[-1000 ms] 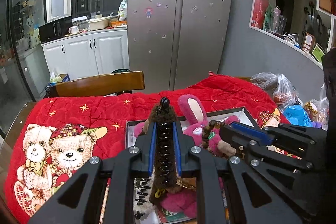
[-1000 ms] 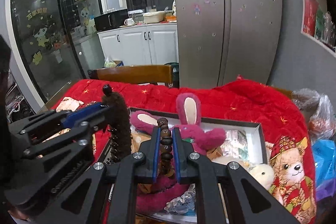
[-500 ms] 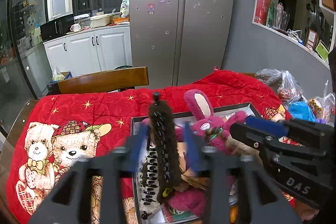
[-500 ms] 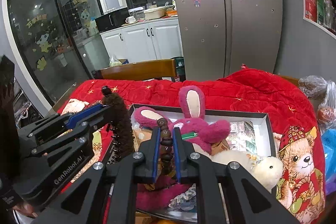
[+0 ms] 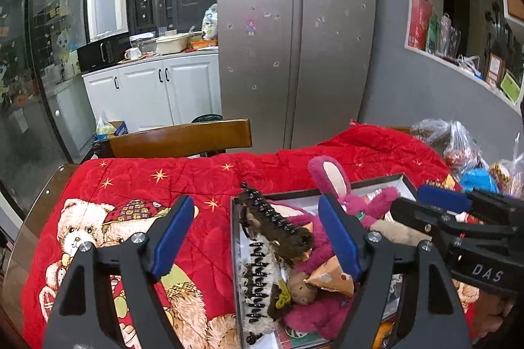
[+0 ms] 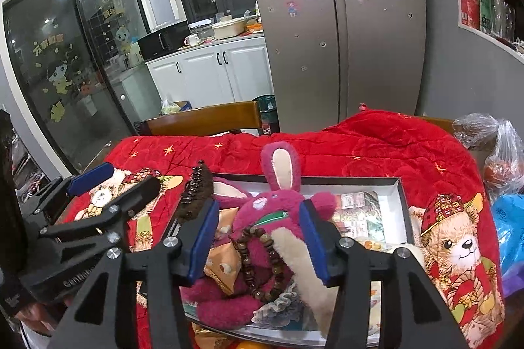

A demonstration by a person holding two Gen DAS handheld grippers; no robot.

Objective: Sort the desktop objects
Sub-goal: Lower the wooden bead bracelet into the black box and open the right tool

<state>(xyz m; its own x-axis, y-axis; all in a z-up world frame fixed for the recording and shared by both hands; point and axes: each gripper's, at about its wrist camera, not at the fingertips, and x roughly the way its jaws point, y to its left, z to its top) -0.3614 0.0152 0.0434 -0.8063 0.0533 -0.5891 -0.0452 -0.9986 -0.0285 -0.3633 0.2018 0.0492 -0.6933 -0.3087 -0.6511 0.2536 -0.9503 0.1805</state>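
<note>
Opening empty, left gripper (image 5: 255,237) overlooks hair clip (image 5: 275,228); right gripper (image 6: 258,237), bracelet (image 6: 258,260).

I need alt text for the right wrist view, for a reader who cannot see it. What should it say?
The right gripper, jaws opening, hovers over a shallow box on a red blanket; a brown bead bracelet lies free on a pink plush rabbit inside. The left gripper is at the left, near a dark fuzzy hair clip on the box edge.
</note>
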